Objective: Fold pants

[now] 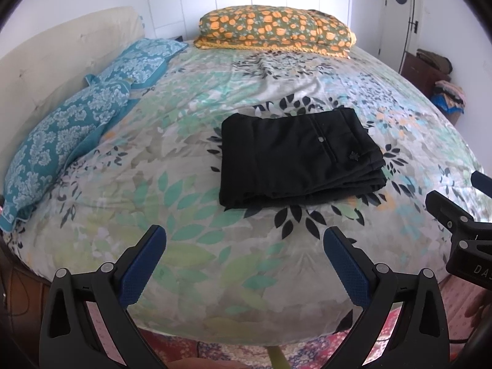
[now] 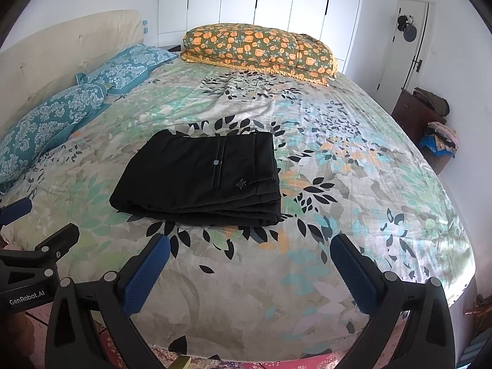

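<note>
Black pants point(image 1: 298, 156) lie folded into a thick flat rectangle on the floral bedspread point(image 1: 190, 141), back pocket and button facing up. They also show in the right wrist view point(image 2: 203, 175). My left gripper point(image 1: 244, 233) is open and empty, hovering over the near edge of the bed, short of the pants. My right gripper point(image 2: 250, 243) is open and empty, also near the bed's front edge, just in front of the pants. Each gripper shows at the side of the other's view: the right one point(image 1: 455, 203) and the left one point(image 2: 33, 224).
Two teal patterned pillows point(image 1: 70, 135) lie along the beige headboard point(image 1: 55, 52) on the left. A folded orange-flowered quilt point(image 1: 276, 30) lies at the far end. A dark cabinet with piled clothes point(image 2: 430, 123) stands at the right by a white door.
</note>
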A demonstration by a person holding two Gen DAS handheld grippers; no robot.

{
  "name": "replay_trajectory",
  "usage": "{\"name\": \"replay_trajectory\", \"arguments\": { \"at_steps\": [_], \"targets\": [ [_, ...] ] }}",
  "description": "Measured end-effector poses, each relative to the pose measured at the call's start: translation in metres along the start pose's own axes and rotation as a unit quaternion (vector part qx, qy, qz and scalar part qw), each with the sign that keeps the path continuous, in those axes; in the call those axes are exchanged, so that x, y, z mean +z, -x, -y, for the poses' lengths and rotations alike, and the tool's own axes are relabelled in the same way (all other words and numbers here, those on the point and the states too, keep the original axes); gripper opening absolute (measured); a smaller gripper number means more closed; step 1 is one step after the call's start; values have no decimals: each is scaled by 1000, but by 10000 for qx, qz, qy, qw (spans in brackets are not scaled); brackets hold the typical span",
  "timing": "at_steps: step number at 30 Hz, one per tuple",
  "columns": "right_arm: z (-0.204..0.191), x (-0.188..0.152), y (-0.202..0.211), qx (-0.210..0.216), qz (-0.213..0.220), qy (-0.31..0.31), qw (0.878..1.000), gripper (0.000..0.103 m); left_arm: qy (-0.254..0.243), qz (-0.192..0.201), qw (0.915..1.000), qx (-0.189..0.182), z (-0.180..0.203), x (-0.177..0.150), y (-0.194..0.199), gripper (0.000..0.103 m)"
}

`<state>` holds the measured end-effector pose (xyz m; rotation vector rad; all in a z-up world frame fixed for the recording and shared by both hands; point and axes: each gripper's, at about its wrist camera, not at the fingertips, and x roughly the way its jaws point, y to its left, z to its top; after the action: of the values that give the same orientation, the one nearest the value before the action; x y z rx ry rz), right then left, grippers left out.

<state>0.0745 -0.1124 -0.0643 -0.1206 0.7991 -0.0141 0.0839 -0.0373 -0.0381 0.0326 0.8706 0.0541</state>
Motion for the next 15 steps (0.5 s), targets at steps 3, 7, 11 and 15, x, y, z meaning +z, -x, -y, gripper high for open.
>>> {"name": "replay_trajectory", "arguments": {
  "at_steps": [3, 7, 11, 15],
  "targets": [
    [-1, 0, 0, 1, -8, 12, 10000, 103, 1, -14, 10000, 8, -1, 0, -1, 102],
    [-1, -1, 0, 7, 2, 40, 10000, 103, 11, -21, 10000, 11, -1, -1, -2, 102],
    [-1, -2, -1, 14, -2, 39, 10000, 103, -13, -26, 10000, 32, -1, -1, -2, 102],
    [-2, -3, -2, 32, -56, 42, 10000, 103, -40, -6, 10000, 50, 0, -1, -1, 102]
  ]
}}
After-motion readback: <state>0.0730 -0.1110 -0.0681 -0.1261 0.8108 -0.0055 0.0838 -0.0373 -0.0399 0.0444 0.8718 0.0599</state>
